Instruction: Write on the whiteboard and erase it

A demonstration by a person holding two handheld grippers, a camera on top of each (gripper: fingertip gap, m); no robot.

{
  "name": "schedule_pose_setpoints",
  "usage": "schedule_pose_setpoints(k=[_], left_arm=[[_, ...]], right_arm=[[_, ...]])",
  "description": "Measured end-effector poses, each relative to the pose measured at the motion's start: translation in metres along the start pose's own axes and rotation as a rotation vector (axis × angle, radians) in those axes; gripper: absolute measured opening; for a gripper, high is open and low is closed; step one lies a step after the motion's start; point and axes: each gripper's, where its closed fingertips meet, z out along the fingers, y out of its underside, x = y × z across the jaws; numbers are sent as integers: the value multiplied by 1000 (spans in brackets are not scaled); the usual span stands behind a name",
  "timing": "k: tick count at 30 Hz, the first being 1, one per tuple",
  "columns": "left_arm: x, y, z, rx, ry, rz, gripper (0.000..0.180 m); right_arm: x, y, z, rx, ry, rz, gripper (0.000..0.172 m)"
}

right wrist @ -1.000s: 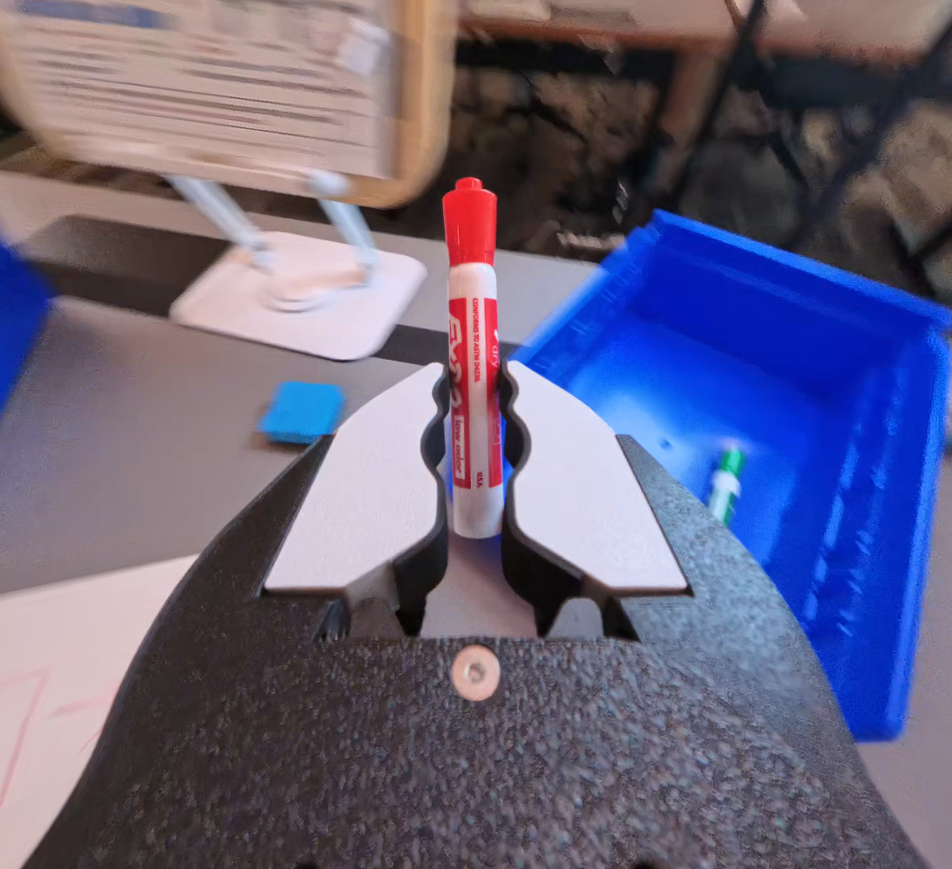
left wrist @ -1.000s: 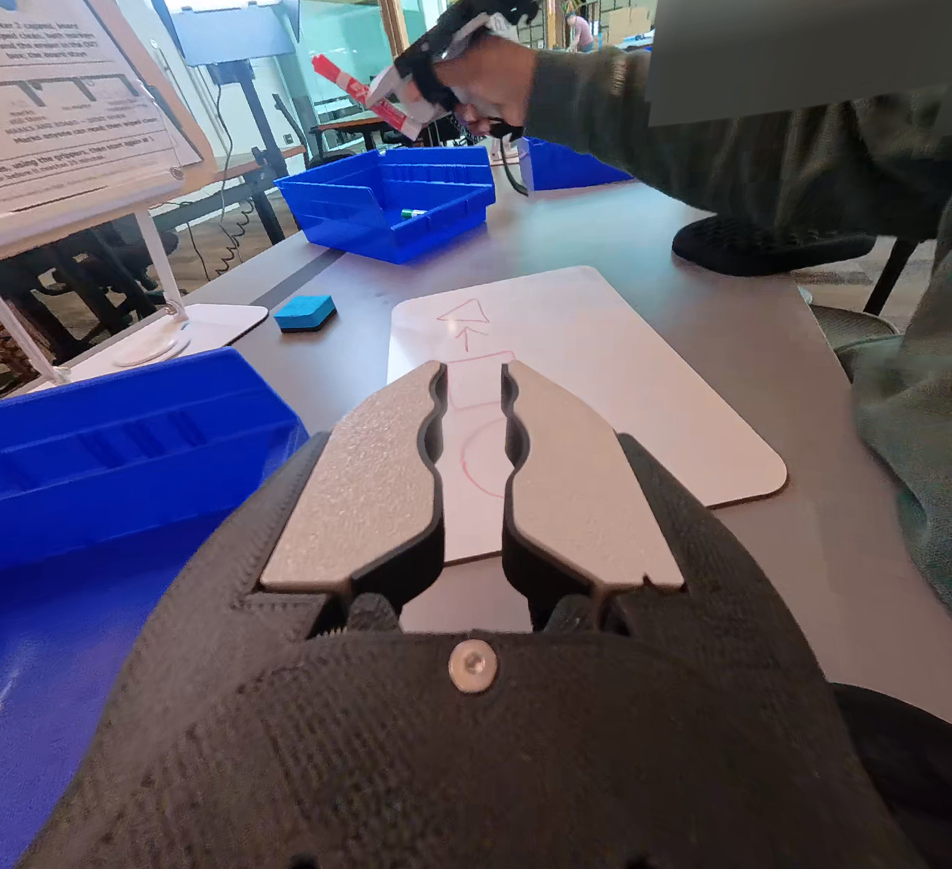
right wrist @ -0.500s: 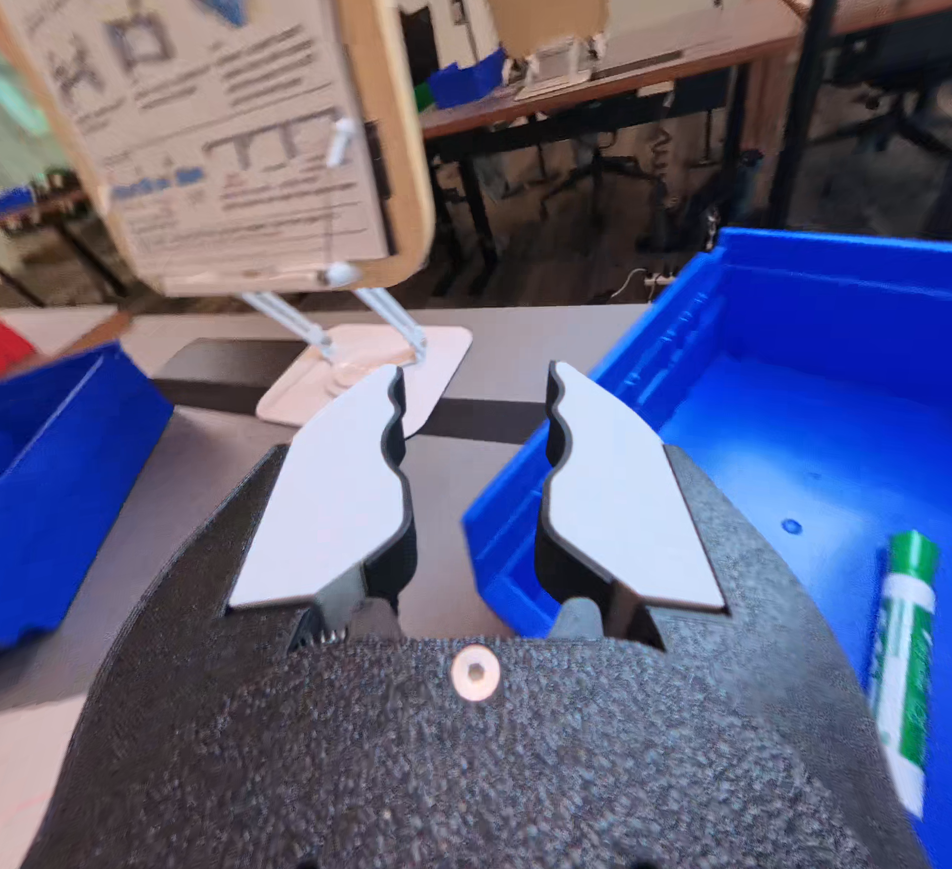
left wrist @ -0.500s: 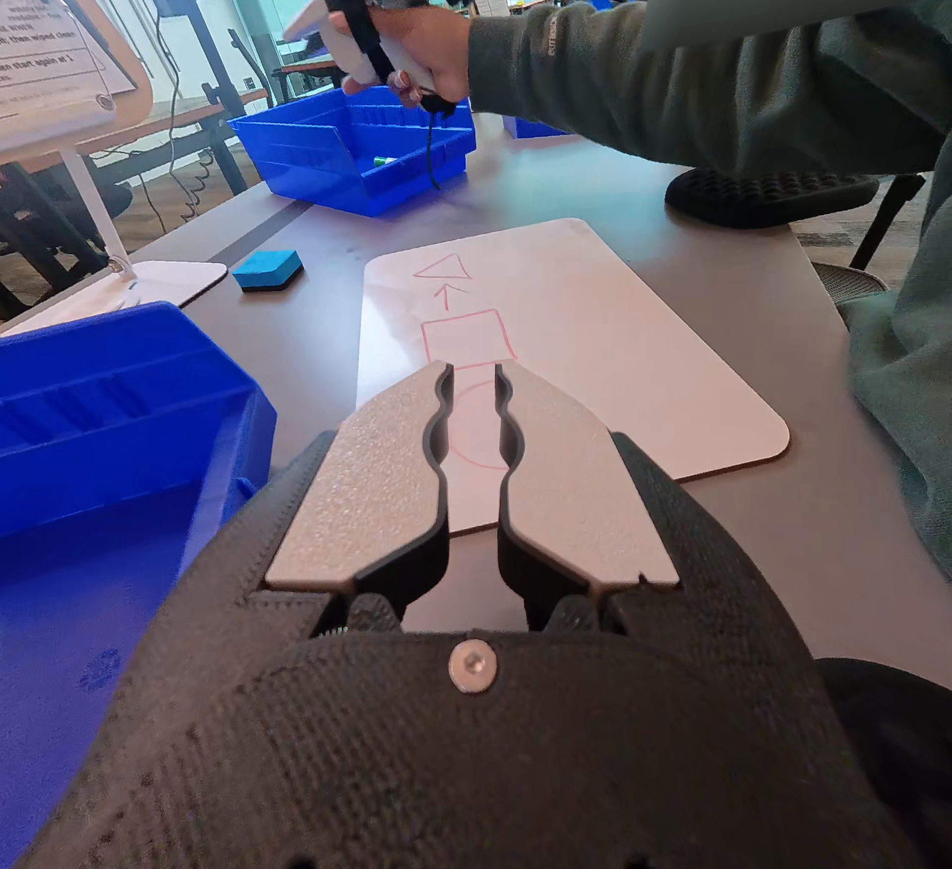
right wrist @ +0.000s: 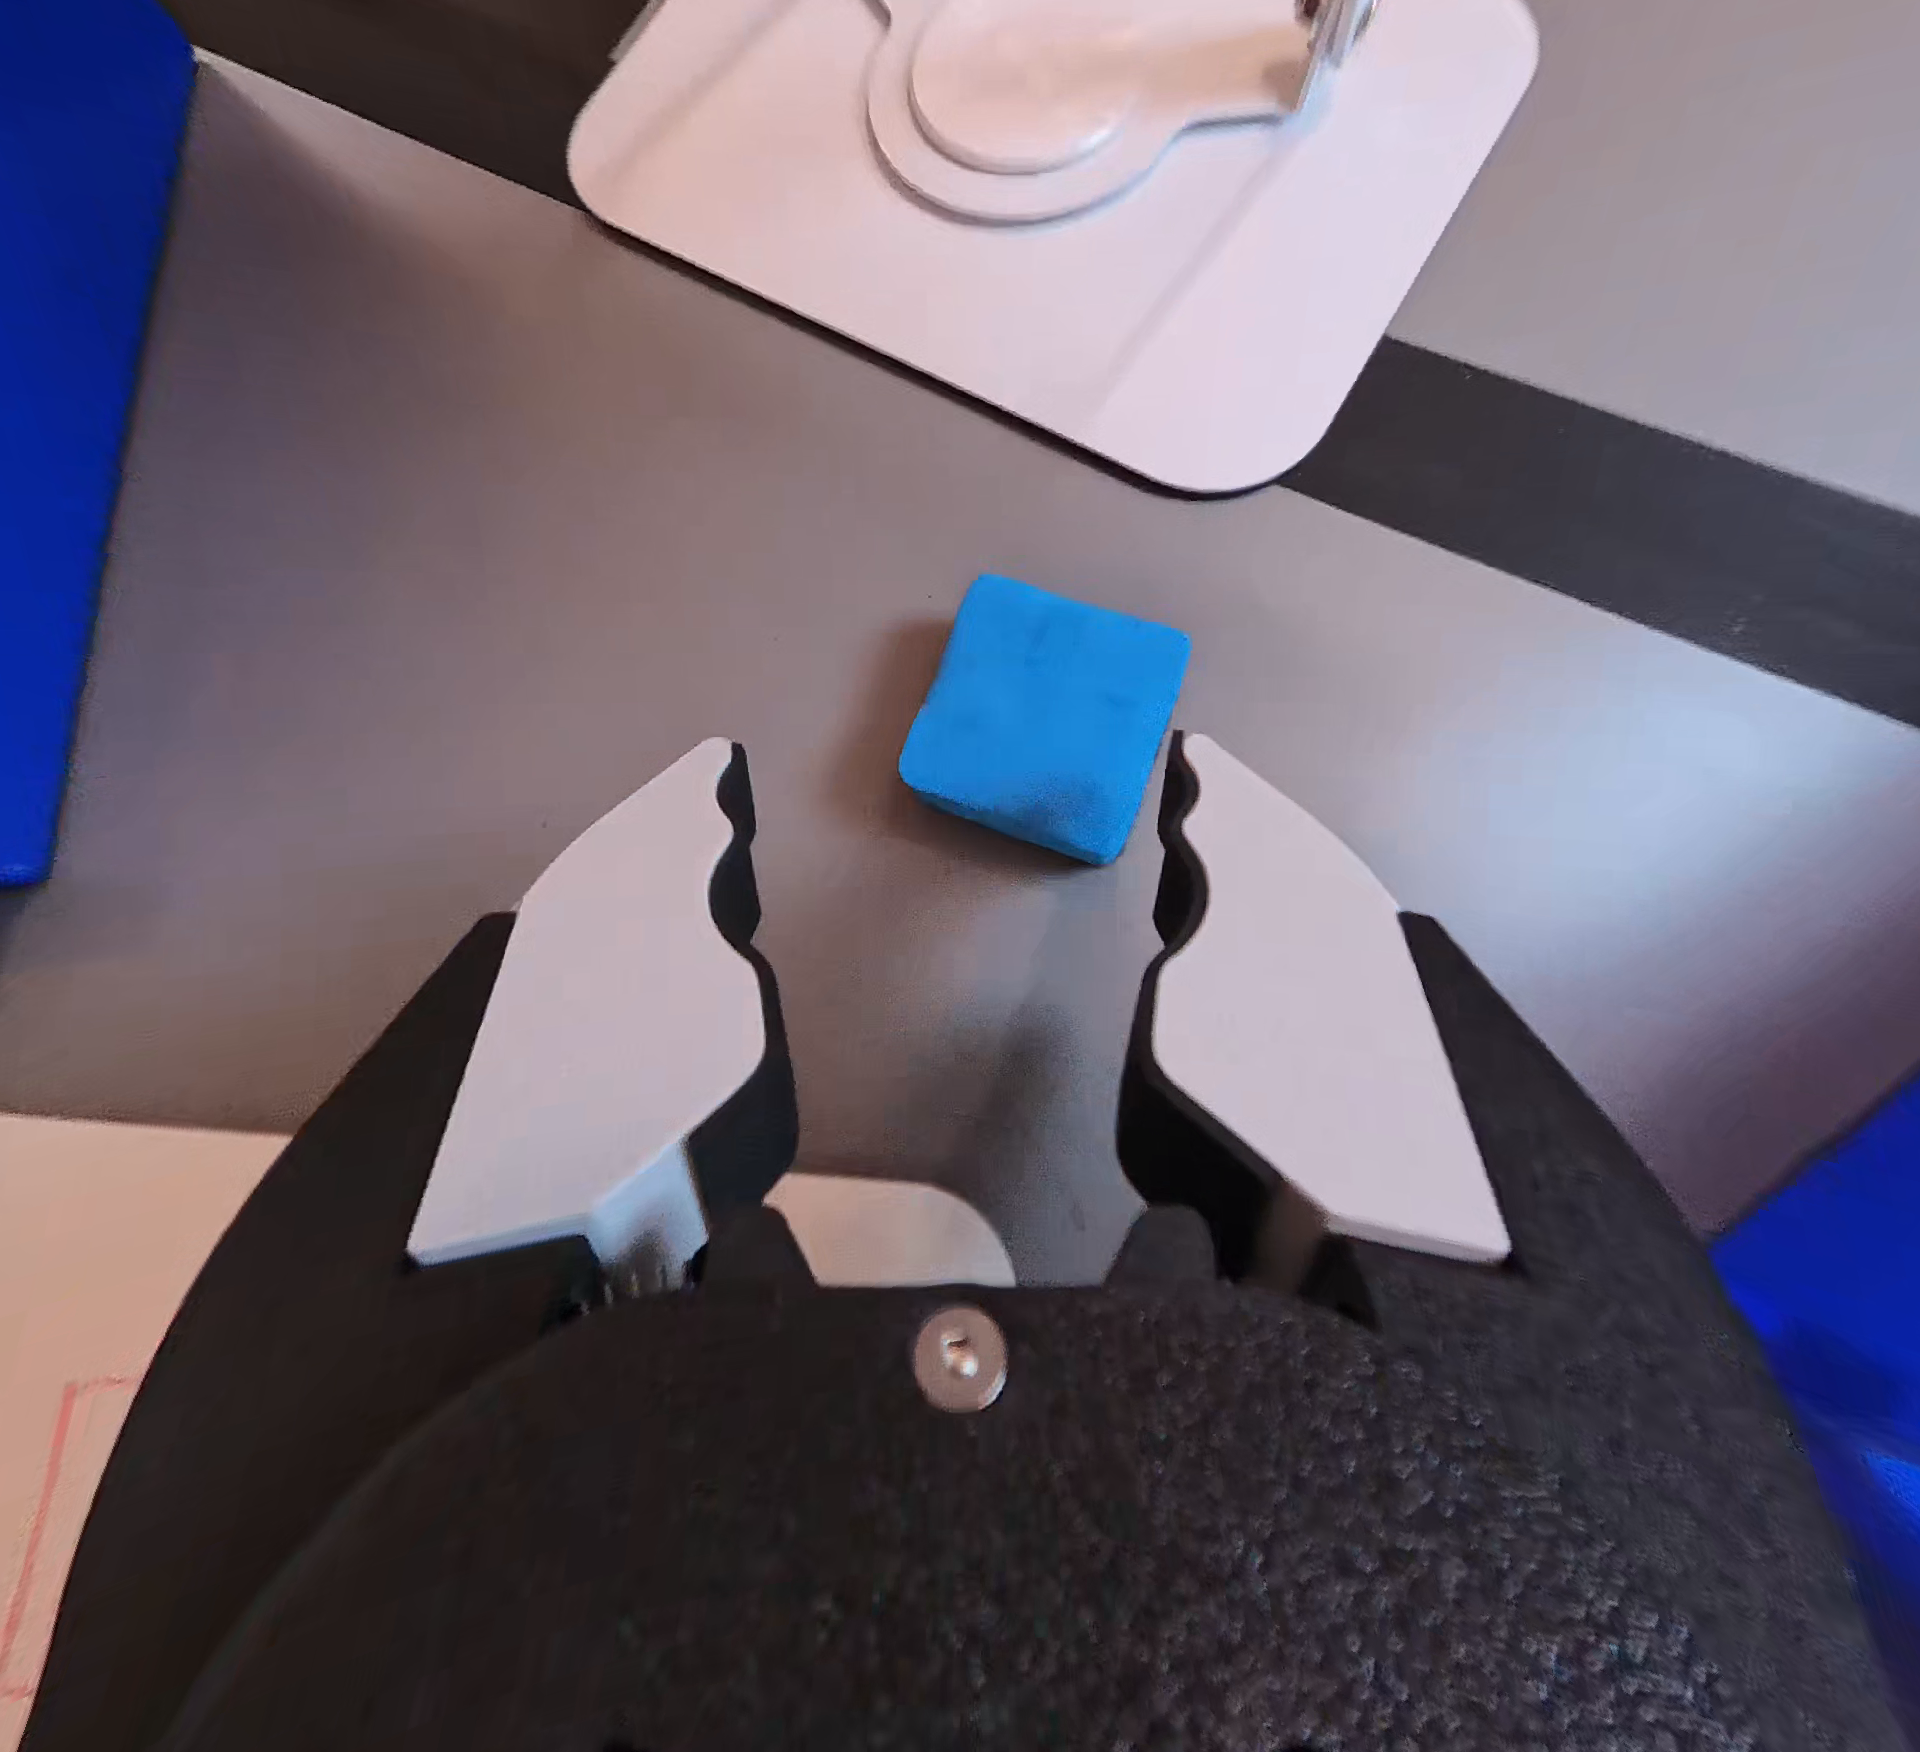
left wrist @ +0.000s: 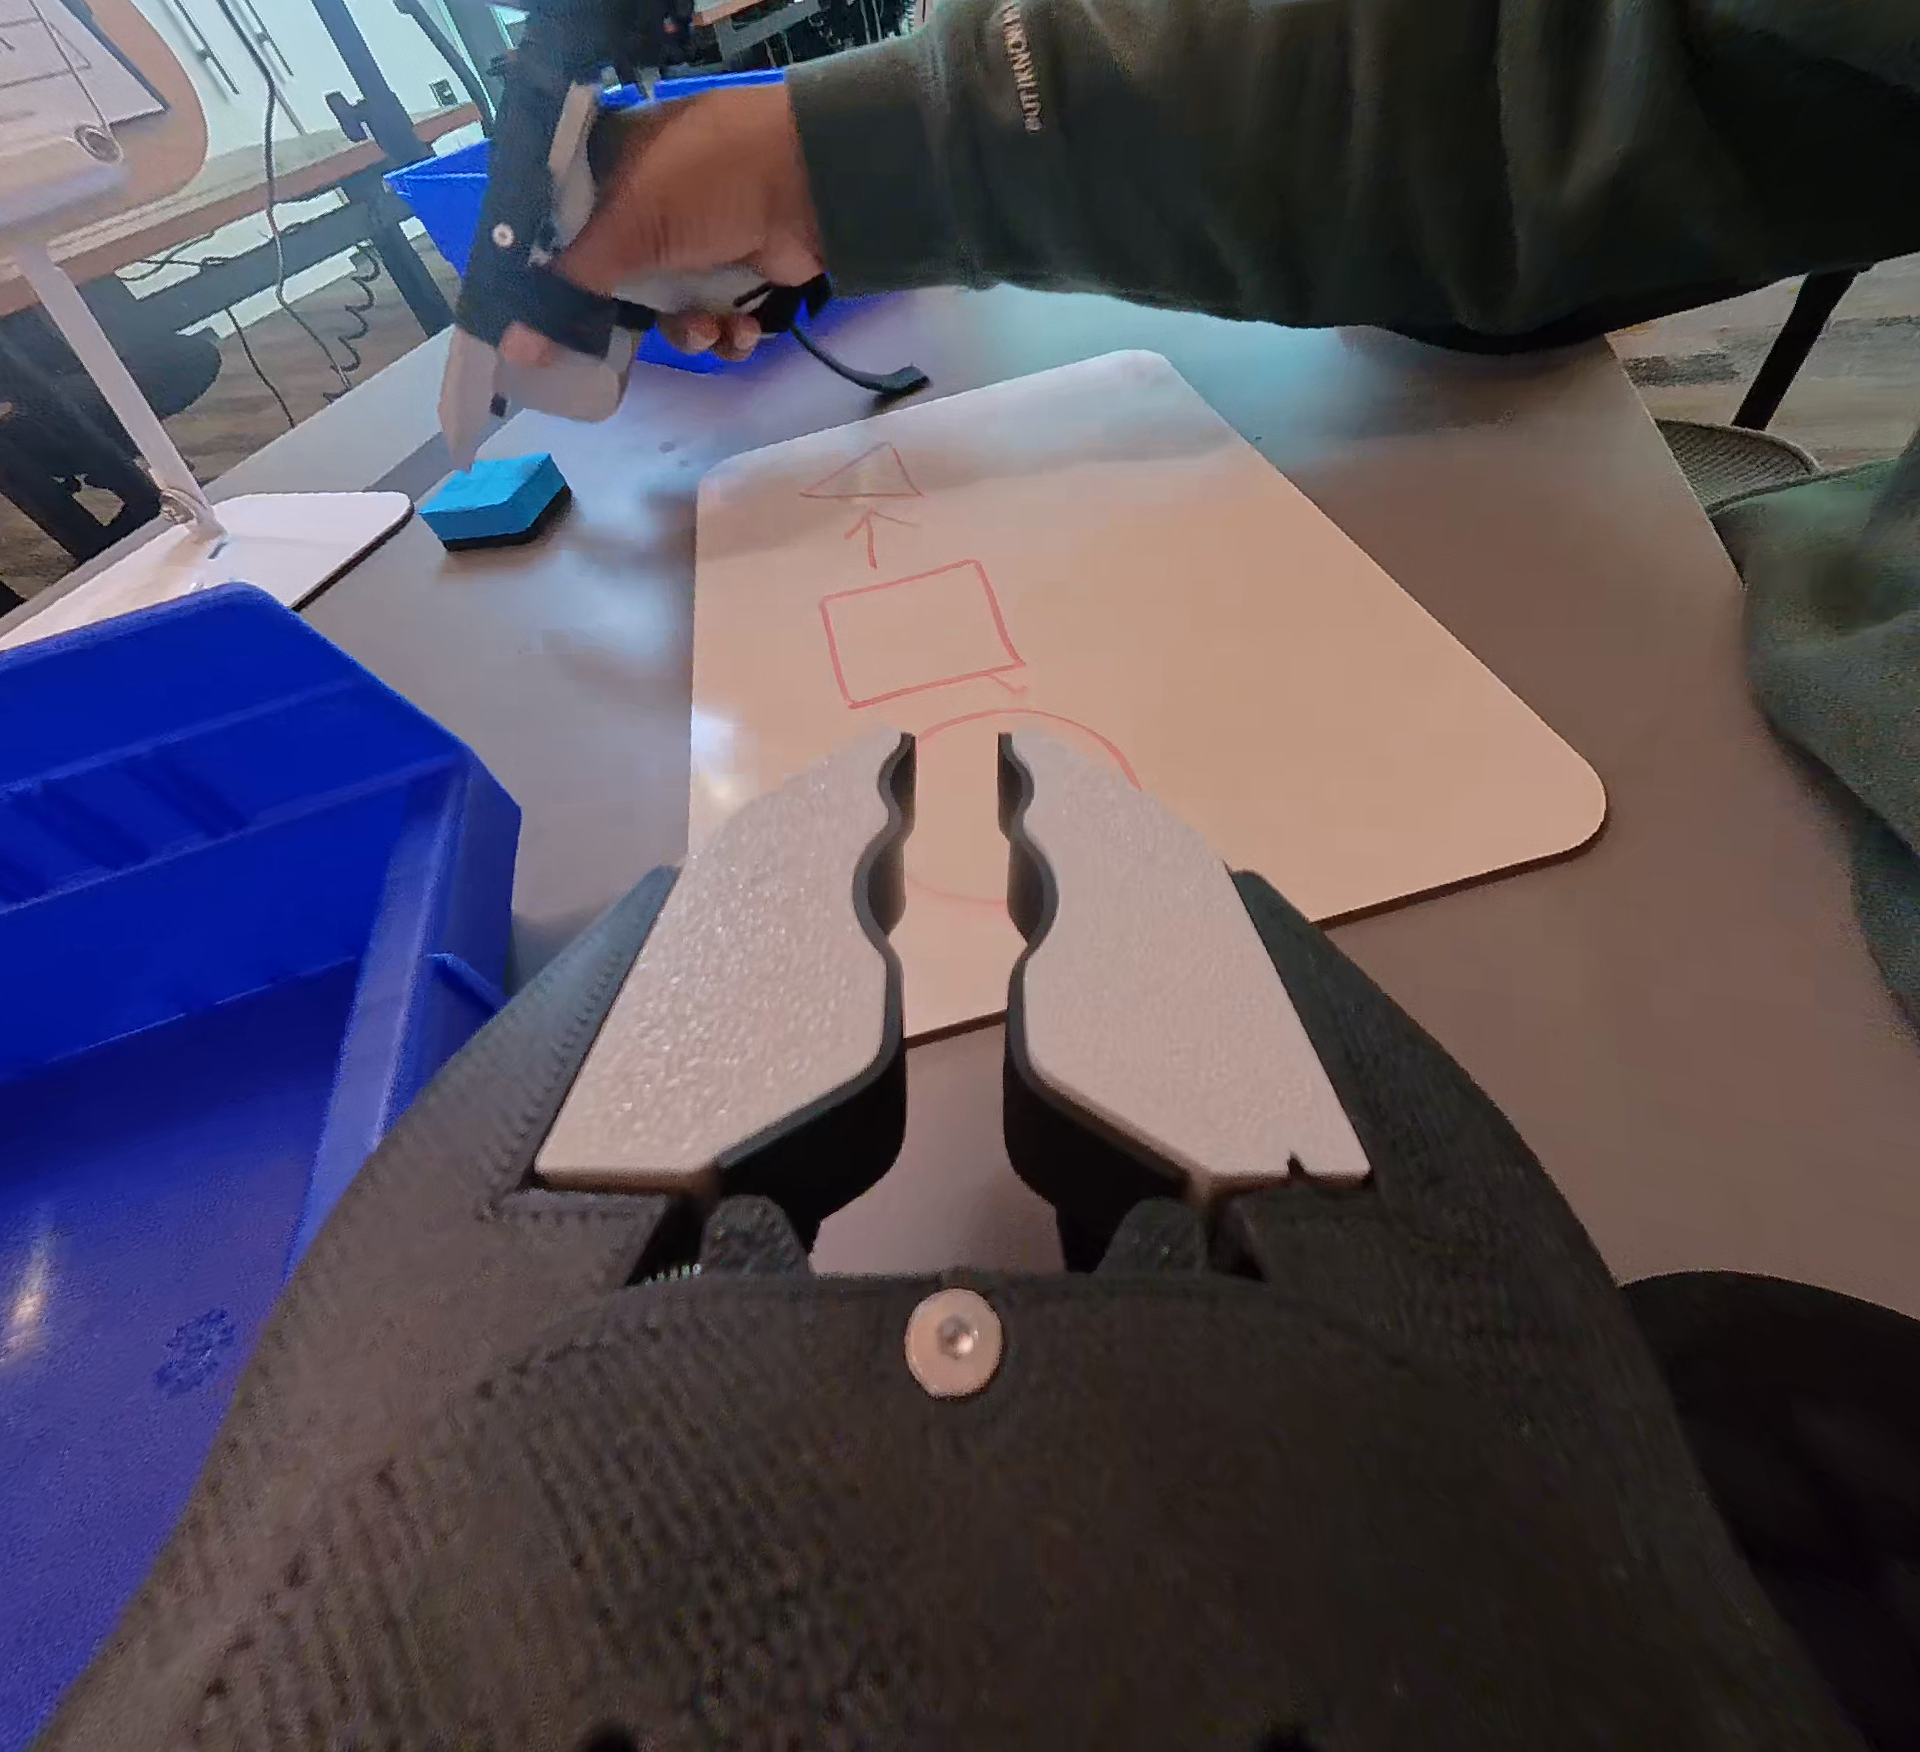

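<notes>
Grey tabletop [left wrist: 1558, 1027] under one whiteboard [left wrist: 1299, 663], red shapes drawn along it. One blue eraser [right wrist: 1039, 736] just beside it, untouched. Right gripper [right wrist: 956, 746] spread wide, bare, above eraser; left gripper [left wrist: 956, 746] narrowly parted, bare, over whiteboard. Two blue bins: near one [left wrist: 208, 819] contents unseen, far one [left wrist: 436, 196] mostly hidden.

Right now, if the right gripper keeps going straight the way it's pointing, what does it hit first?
Most likely the blue eraser. The right gripper is open and aimed down at it, the eraser lying on the table just ahead, nearer the right finger. Nothing else sits between them; the exact depth is hard to judge.
</notes>
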Motion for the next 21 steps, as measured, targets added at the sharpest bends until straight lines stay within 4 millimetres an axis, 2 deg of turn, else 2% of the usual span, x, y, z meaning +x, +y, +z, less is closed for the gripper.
schedule_pose_setpoints(k=[4, 9, 21], left_arm=[[1, 2, 0, -12, 3, 8, 14], [4, 7, 2, -30, 17, 8, 14], [5, 7, 3, -36, 19, 14, 13]], right_arm=[[13, 2, 20, -47, 44, 62, 68], [20, 4, 31, -82, 60, 85, 61], [21, 6, 35, -114, 91, 61, 54]])
